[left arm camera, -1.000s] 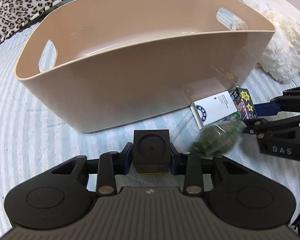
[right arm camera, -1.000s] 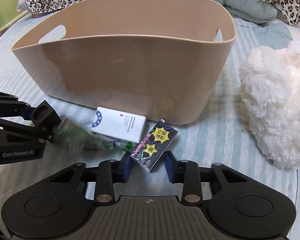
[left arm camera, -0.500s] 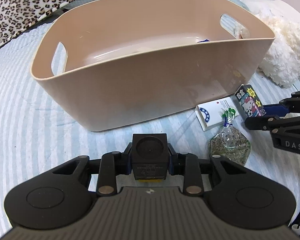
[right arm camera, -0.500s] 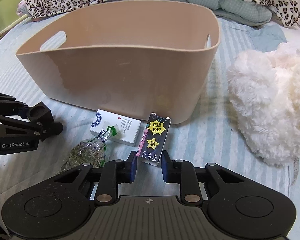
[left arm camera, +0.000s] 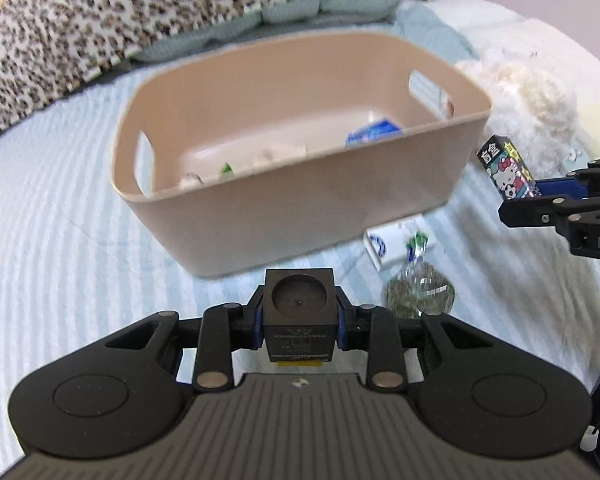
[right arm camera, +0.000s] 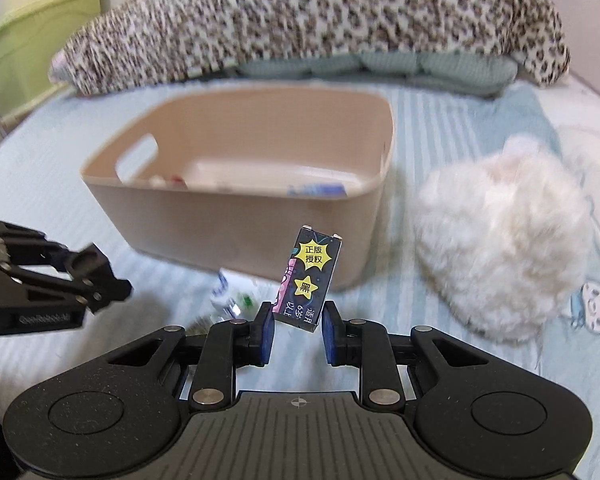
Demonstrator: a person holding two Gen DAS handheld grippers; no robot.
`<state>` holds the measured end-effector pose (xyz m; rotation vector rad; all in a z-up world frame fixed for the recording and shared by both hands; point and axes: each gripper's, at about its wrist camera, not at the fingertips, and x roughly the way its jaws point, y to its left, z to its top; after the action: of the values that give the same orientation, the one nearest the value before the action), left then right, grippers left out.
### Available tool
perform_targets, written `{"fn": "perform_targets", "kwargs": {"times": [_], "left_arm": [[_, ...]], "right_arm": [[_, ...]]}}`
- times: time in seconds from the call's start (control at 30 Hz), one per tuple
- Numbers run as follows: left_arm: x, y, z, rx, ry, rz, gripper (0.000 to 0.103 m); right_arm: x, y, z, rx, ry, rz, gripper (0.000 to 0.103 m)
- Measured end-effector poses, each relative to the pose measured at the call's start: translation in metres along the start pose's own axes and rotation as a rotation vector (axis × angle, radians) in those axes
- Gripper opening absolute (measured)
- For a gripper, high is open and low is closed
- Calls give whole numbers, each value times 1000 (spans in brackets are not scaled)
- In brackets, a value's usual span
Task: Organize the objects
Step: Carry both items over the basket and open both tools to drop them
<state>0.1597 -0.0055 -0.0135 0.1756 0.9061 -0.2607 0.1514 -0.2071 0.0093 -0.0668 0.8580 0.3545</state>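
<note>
My left gripper [left arm camera: 299,320] is shut on a black cube box [left arm camera: 299,312] and holds it in the air in front of the beige bin [left arm camera: 300,208]. My right gripper [right arm camera: 298,326] is shut on a dark Hello Kitty card box [right arm camera: 309,280], lifted upright above the bed; the box also shows in the left wrist view [left arm camera: 506,170]. A white box [left arm camera: 384,246] and a clear bag of green bits [left arm camera: 418,292] lie on the striped sheet by the bin's near wall. Several small items lie inside the bin.
A white fluffy cushion [right arm camera: 500,240] lies to the right of the bin. A leopard-print blanket [right arm camera: 300,20] and teal pillows [right arm camera: 380,70] lie behind it. A green cabinet [right arm camera: 32,44] stands at the far left.
Both grippers have risen and pulled back from the bin, so its inside now shows. The right gripper lifted the card box off the sheet. The bag of green bits came to rest.
</note>
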Motion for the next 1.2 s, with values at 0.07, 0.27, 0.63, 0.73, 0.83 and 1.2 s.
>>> {"fn": "perform_targets", "kwargs": {"times": [0.07, 0.27, 0.63, 0.73, 0.83, 1.2], "left_arm": [[-10, 2, 5, -7, -33, -2, 34], [-35, 4, 20, -26, -142, 18, 34], [-32, 7, 72, -45, -309, 166, 34], [-20, 17, 85, -86, -306, 186, 34], [2, 24, 94, -113, -274, 192, 34], [61, 36, 93, -105, -113, 223, 34]], "right_arm": [[-12, 4, 5, -8, -46, 10, 23], [-34, 13, 20, -43, -166, -8, 23], [-14, 27, 62, -18, -264, -11, 23], [1, 27, 71, 2, -268, -23, 23], [19, 26, 73, 9, -259, -31, 23], [83, 22, 69, 25, -142, -117, 23]]}}
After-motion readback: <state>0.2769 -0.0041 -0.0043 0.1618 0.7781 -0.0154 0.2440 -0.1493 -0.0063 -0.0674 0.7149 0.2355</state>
